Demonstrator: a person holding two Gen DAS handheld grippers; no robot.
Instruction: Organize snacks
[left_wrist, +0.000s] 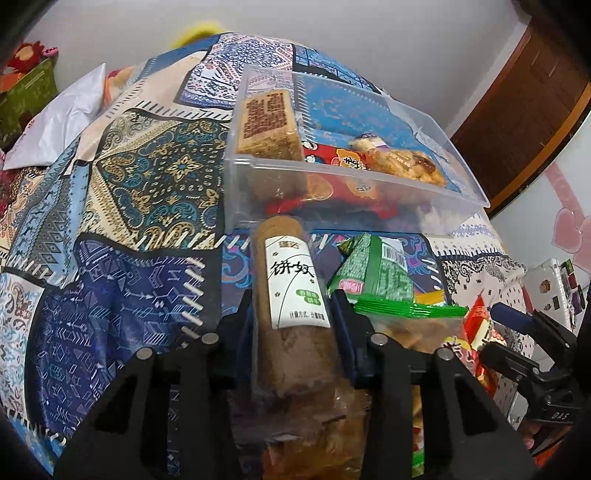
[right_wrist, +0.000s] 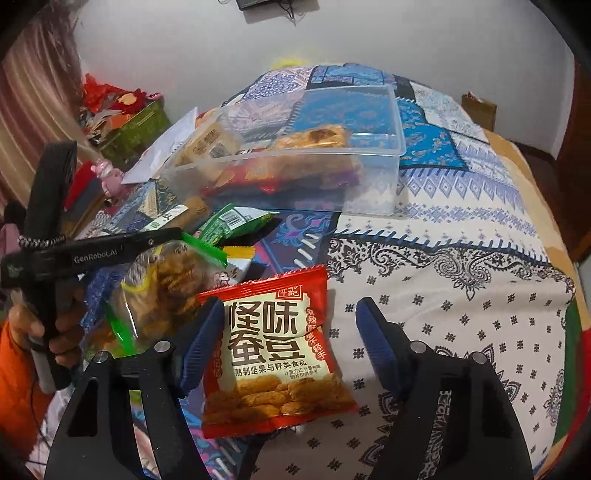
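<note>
**Ana:** Snacks first, from the left wrist camera. What is that gripper doing?

**Ben:** The left gripper (left_wrist: 293, 314) is clenched on a brown biscuit roll (left_wrist: 291, 314), one blue pad on each side. The roll points away from the camera toward the clear bin (left_wrist: 369, 184). Its white label carries large Chinese characters; the small print is too blurred to read.

**Ana:** And the bin?

**Ben:** It sits on the patterned cloth (left_wrist: 129, 184) and holds a tan bar (left_wrist: 267, 123) covered in dark print, a red packet (left_wrist: 336, 158) and a golden pastry (left_wrist: 402, 162). A green packet (left_wrist: 376, 273) with a barcode lies just right of the roll.

**Ana:** Now the right wrist camera.

**Ben:** The right gripper (right_wrist: 290, 345) is spread wide, holding nothing. A red bag (right_wrist: 273, 354) printed "怪味蚕豆" lies on the cloth between its fingers, touching the left pad and well apart from the right one.

**Ana:** Anything else readable?

**Ben:** "GenRobot.AI" on the other gripper's body (right_wrist: 96, 253), gripped from below by a hand (right_wrist: 62, 332) at the left edge. A clear bag of fried snacks (right_wrist: 166, 291) lies beside the red bag.
</note>
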